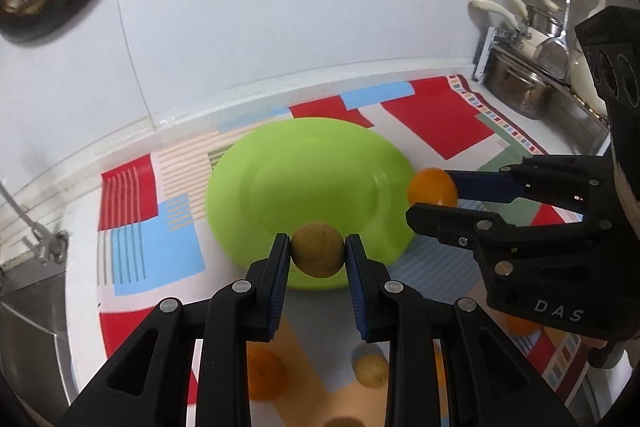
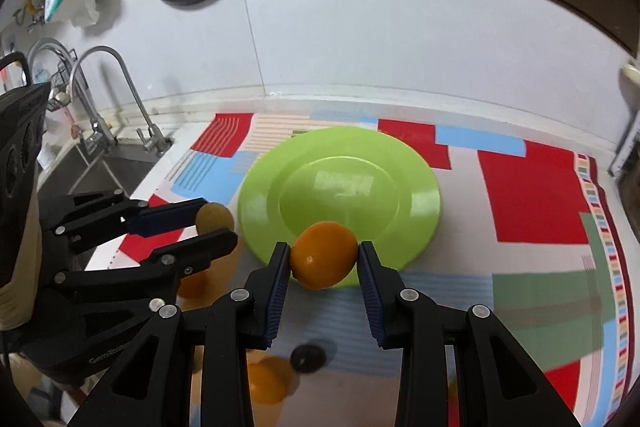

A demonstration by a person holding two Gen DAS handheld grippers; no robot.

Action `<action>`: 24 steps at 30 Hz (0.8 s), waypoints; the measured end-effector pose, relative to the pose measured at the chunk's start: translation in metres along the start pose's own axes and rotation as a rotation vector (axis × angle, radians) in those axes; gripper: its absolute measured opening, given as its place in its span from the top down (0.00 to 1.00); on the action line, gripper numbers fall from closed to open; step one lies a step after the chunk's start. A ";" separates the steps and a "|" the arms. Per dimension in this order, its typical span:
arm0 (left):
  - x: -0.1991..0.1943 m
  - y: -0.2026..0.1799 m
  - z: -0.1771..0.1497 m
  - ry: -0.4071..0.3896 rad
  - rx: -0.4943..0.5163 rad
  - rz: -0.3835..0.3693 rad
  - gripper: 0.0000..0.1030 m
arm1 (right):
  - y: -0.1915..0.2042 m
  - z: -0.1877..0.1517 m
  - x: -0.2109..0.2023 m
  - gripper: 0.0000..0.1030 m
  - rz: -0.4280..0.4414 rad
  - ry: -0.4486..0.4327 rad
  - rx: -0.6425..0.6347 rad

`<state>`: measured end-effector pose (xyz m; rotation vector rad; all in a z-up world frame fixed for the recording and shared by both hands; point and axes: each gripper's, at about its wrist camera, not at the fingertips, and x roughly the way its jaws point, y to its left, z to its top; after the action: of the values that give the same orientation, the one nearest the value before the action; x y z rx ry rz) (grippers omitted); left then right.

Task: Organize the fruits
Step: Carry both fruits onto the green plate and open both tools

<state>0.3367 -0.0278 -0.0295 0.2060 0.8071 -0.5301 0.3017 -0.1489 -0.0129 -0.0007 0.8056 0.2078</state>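
My left gripper (image 1: pixel 317 254) is shut on a small brown speckled fruit (image 1: pixel 317 249) and holds it in the air at the near rim of the green plate (image 1: pixel 280 183). My right gripper (image 2: pixel 323 255) is shut on an orange (image 2: pixel 323 255), raised at the plate's (image 2: pixel 380 163) near edge. In the left wrist view the right gripper (image 1: pixel 434 193) with its orange (image 1: pixel 432 186) is at the plate's right side. In the right wrist view the left gripper (image 2: pixel 214 223) with the brown fruit (image 2: pixel 214 218) is left of the plate. The plate holds nothing.
On the colourful cloth (image 1: pixel 440 123) below the grippers lie an orange (image 1: pixel 266 373), a brown fruit (image 1: pixel 372 369) and another orange (image 1: pixel 522 325). A dark round object (image 2: pixel 307 357) lies on the cloth. A sink with taps (image 2: pixel 108 99) is left; pots (image 1: pixel 520 87) are right.
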 end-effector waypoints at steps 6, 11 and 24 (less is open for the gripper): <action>0.035 0.011 0.011 0.088 0.012 -0.006 0.73 | -0.014 0.015 0.045 0.66 0.014 0.111 0.017; 0.055 0.017 0.012 0.141 0.017 -0.013 0.73 | -0.020 0.017 0.069 0.66 0.007 0.176 0.015; 0.066 0.022 0.018 0.154 0.012 -0.008 0.65 | -0.028 0.019 0.085 0.65 -0.022 0.208 0.021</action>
<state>0.3972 -0.0404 -0.0667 0.2570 0.9546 -0.5316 0.3776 -0.1592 -0.0628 -0.0109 1.0145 0.1805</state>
